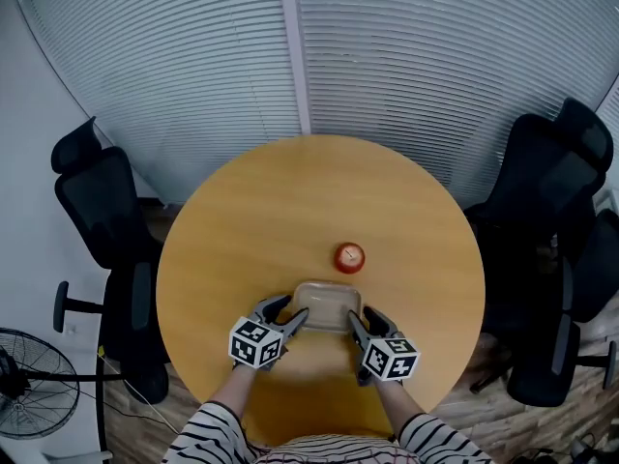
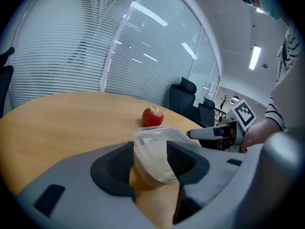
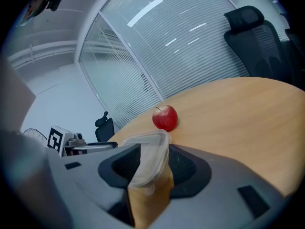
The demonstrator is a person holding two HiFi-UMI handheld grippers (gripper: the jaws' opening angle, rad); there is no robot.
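1. Left hand-held gripper is clenching the left end of the clear container; right hand-held gripper is clamping its right end.
2. Container is sitting lower centre on the tabletop.
3. Apple is lying just above it, apart.

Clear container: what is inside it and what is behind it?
Behind the clear container, apart from it, a red apple stands on the table. Nothing shows inside through its cloudy plastic; the left gripper and right gripper clamp its two ends, covering those parts.
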